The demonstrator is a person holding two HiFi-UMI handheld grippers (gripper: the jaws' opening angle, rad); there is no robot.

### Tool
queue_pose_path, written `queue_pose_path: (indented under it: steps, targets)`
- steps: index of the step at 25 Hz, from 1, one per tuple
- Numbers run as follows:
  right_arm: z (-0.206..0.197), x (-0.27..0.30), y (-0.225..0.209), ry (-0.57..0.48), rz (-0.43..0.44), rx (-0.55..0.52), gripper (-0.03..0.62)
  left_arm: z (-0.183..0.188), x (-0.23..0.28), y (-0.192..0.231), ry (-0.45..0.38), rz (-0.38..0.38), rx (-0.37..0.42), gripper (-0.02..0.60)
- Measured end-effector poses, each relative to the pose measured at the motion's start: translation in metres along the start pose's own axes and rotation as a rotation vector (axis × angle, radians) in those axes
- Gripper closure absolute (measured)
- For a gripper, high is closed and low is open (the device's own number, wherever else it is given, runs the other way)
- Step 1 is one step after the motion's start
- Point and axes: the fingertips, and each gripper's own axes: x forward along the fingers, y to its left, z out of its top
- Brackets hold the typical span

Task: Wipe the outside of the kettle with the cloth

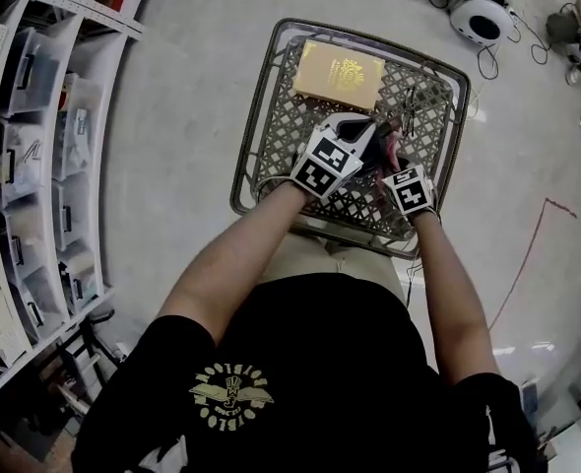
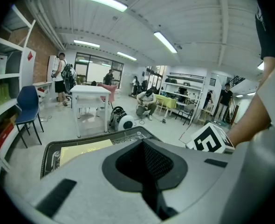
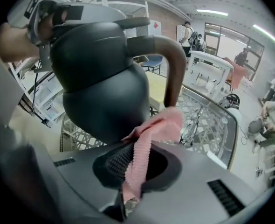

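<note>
Kettle (image 3: 100,78) over the near half of the mesh desk (image 1: 290,126), cloth against its lower side

The dark kettle sits between the two claws, inside the desk's raised rim. The right claw (image 3: 133,164) is pinching the pink cloth (image 3: 151,134), whose free end lies against the kettle's belly below the spout. The left claw (image 2: 147,164) is pressed together, with nothing showing between its jaws in its own view. A yellow box (image 1: 338,74) lies by the far rim, apart from the kettle, with bare mesh between. Open floor (image 1: 182,116) surrounds the desk; the shelves (image 1: 34,166) stand well apart on the left
</note>
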Motion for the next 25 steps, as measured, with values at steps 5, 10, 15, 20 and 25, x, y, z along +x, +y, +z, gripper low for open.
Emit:
queue_pose_path:
  steps: [5, 10, 15, 20, 25]
  targets:
    - [-0.01, -0.003, 0.034, -0.01, 0.008, 0.058, 0.565, 0.0, 0.0, 0.003, -0.021, 0.023, 0.041, 0.575]
    - [-0.011, -0.005, 0.08, -0.035, 0.046, 0.13, 0.565, 0.0, 0.001, 0.0, -0.004, 0.008, 0.038, 0.575]
    - [0.008, 0.006, 0.115, -0.081, 0.068, 0.182, 0.565, 0.0, 0.001, 0.001, -0.011, 0.022, 0.072, 0.575]
    - [0.024, 0.012, 0.129, -0.125, 0.034, 0.248, 0.565, -0.002, 0.0, -0.004, -0.002, -0.026, 0.101, 0.575]
    - [0.013, 0.011, 0.119, -0.133, -0.014, 0.305, 0.565, -0.002, 0.0, -0.006, -0.011, -0.042, 0.119, 0.576]
